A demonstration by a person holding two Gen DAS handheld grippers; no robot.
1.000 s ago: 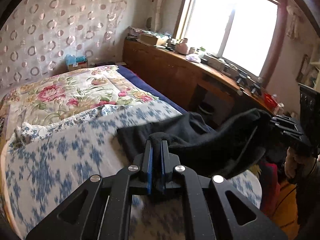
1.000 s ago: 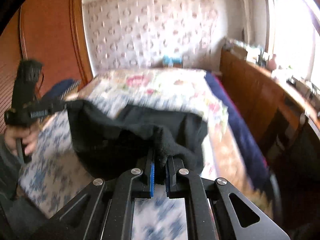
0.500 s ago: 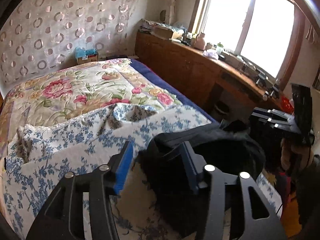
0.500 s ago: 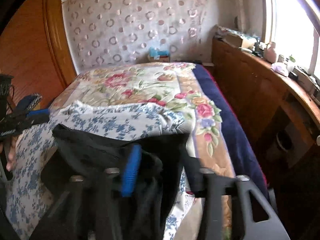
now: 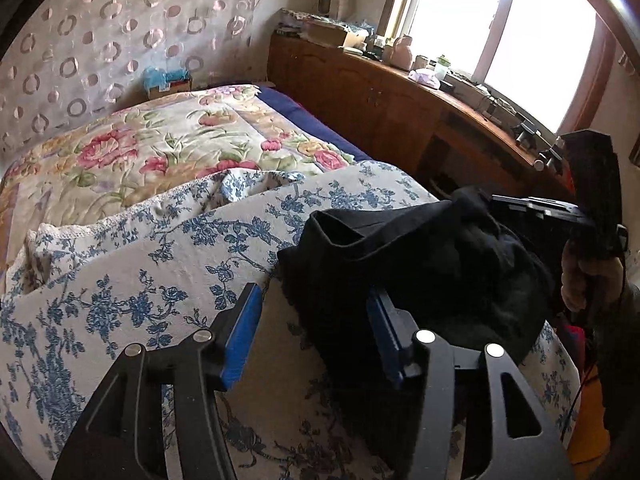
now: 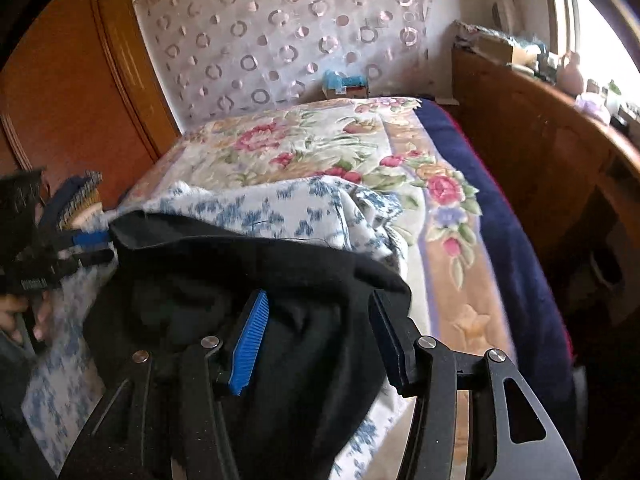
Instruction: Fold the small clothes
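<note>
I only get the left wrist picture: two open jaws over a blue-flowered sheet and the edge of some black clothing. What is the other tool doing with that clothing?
Observer: The right gripper has the black garment lying between its jaws, which are closing; the pads are not pressing it yet.
Operator: What is on the far side of the bed, off my picture?
Observer: A tall wooden wardrobe stands there.
Operator: And how does my tool look from over there?
Observer: The left gripper sits at the garment's far edge, jaws apart, with a hand below it.
</note>
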